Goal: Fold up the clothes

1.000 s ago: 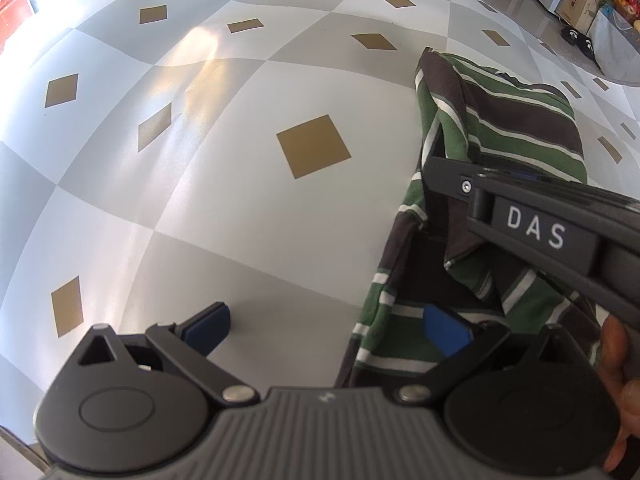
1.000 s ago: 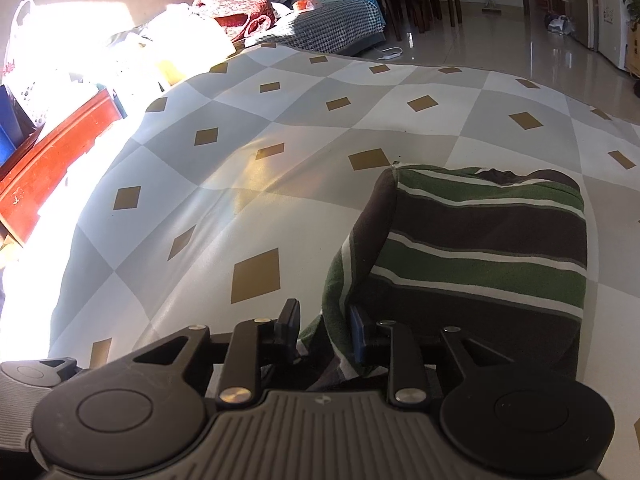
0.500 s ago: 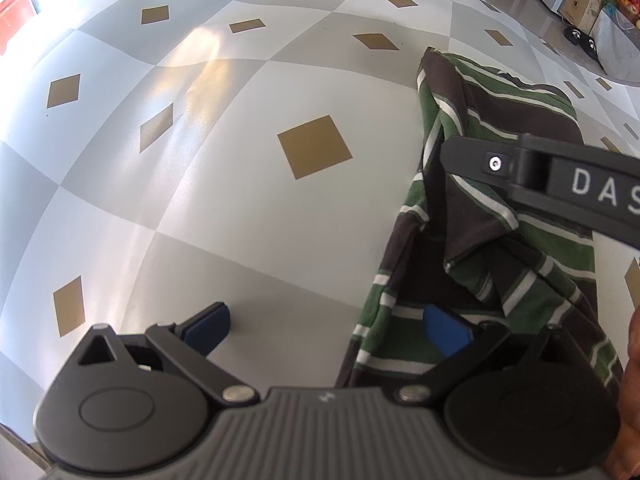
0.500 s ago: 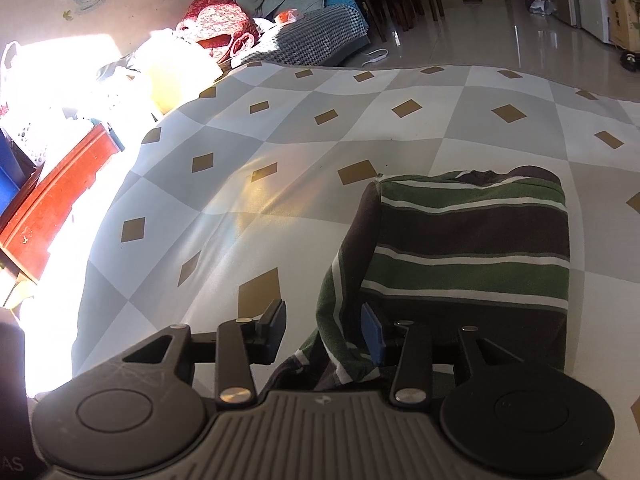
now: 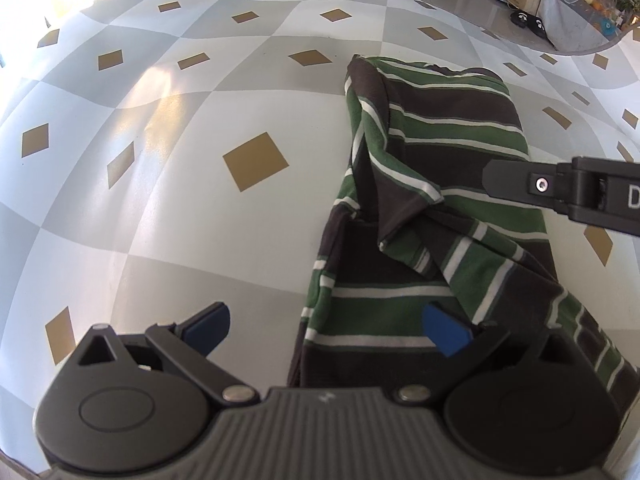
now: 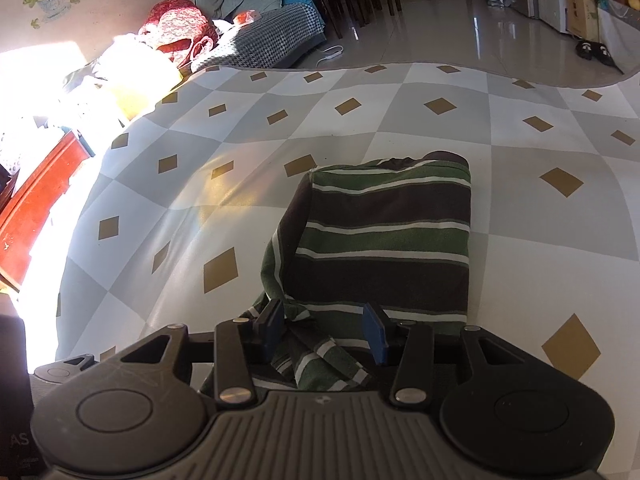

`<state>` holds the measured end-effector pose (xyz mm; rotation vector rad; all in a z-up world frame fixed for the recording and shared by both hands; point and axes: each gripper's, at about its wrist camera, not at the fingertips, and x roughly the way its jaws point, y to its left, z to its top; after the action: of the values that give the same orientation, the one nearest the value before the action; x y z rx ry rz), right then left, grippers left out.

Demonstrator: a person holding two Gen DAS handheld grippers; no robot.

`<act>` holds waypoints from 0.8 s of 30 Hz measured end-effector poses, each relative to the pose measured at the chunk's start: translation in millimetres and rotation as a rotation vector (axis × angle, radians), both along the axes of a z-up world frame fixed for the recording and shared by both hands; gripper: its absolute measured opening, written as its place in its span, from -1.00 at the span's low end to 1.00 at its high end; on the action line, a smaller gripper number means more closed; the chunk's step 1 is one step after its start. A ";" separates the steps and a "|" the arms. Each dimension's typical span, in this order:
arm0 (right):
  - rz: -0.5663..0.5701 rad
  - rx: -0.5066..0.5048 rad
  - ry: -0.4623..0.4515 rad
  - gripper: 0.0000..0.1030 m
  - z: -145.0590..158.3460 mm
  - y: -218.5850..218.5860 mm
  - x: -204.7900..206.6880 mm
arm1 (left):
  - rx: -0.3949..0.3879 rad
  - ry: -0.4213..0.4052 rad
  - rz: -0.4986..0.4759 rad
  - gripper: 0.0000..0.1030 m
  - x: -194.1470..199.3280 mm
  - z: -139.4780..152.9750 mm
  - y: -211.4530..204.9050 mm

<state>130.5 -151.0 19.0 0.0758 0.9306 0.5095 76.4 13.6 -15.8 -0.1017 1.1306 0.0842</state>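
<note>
Lying half-folded on the checked tablecloth (image 5: 168, 208), the striped shirt (image 5: 440, 184) keeps a rumpled near end; the left gripper (image 5: 326, 328) hovers wide apart over its near edge; the right gripper (image 6: 326, 330), fingers parted around a loose fold without pinching, seems placed to tidy it.

A smooth covering checked in grey and white squares, each with a small gold diamond (image 5: 256, 166), spreads over the whole surface. On it lies a folded green, dark-brown and white striped knit garment (image 6: 384, 240), rumpled at its near end.
</note>
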 end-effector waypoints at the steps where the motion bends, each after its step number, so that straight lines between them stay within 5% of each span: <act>1: -0.008 -0.008 0.006 -0.13 0.6 -2.9 -2.3 | -0.003 -0.004 -0.007 1.00 -2.1 0.2 -1.5; 7: -0.070 -0.025 0.026 -0.11 2.5 -23.9 -16.7 | -0.062 -0.042 -0.040 0.99 -22.5 0.2 -9.2; 24: -0.288 -0.055 0.068 -0.10 -3.9 -105.0 -85.6 | -0.059 -0.094 -0.182 0.99 -76.7 7.9 -36.9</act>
<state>45.0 -256.0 15.1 0.1755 0.9805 0.2150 -0.3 -23.3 -7.9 -0.0540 1.0441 -0.1152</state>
